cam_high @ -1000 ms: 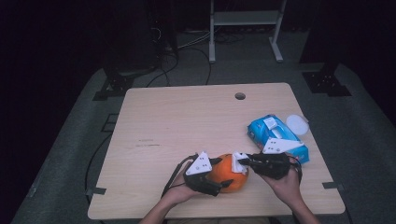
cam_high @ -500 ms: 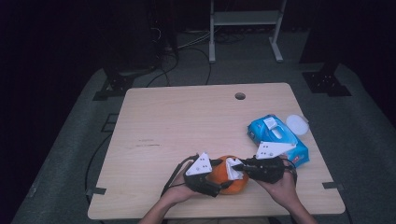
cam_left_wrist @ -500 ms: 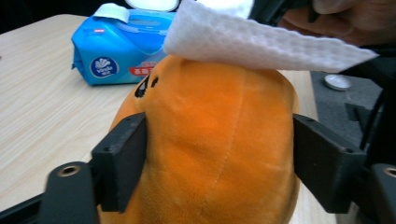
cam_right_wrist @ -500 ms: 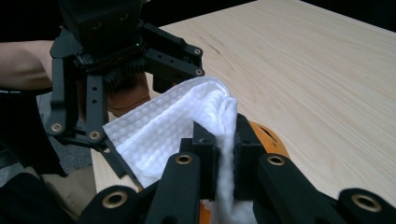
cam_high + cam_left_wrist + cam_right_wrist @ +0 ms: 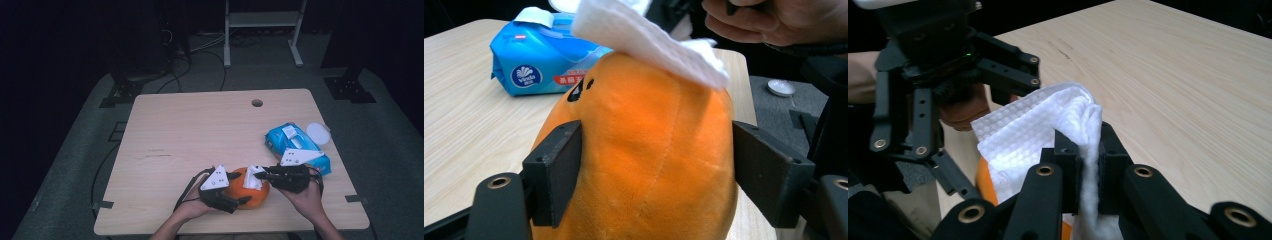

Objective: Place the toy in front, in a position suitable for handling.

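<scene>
Toy [image 5: 639, 150], an orange plush, sat clamped between left fingers [image 5: 555, 172] for steadying at the surface's [image 5: 200, 130] 6 o'clock edge; right fingers [image 5: 1068, 165] pinched a wipe [image 5: 1033, 135] onto it.

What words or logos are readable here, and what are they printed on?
"Vinda": probably, on the round dark blue logo of the blue wipes pack; small, so the reading is unsure.
Red label beside that logo: white characters, too blurred to read.
Small red mark near the pack's top edge: too small to read.
Orange plush, white wipe, table: no text.
</scene>
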